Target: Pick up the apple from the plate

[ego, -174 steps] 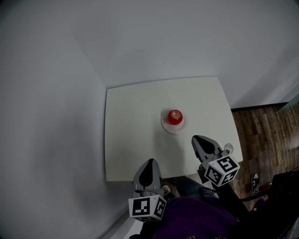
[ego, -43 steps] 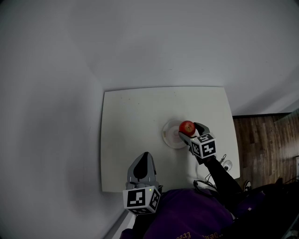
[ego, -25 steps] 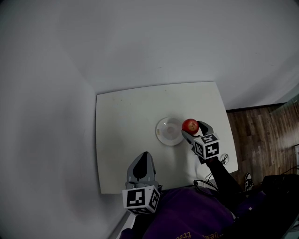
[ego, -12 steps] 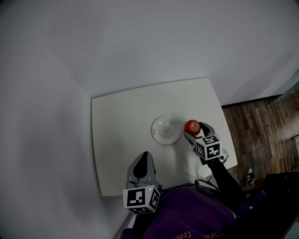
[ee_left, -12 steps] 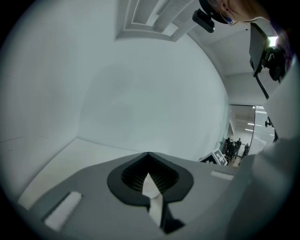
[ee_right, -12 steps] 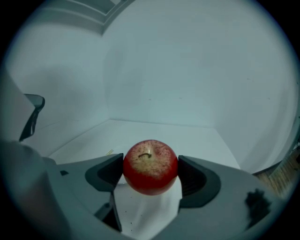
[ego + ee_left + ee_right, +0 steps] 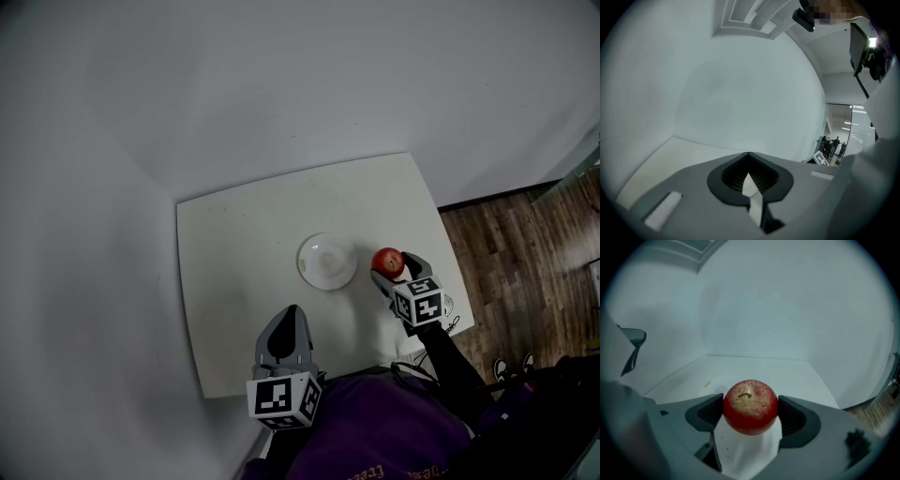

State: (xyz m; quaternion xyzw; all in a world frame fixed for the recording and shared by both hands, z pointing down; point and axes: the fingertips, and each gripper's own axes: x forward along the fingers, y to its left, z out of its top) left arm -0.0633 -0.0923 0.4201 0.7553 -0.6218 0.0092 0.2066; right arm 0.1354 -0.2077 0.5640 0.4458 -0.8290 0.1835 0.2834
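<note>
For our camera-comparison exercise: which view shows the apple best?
The right gripper view: the apple sits large and central, stem up, clamped between the right tongs. The head view shows it small; the left gripper view misses it.

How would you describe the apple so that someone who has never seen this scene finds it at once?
Start at the white table in the corner of the room. Near its right edge, the right tool holds the apple between its jaws, to the right of the empty white plate. It is the only red, round thing there.
</note>
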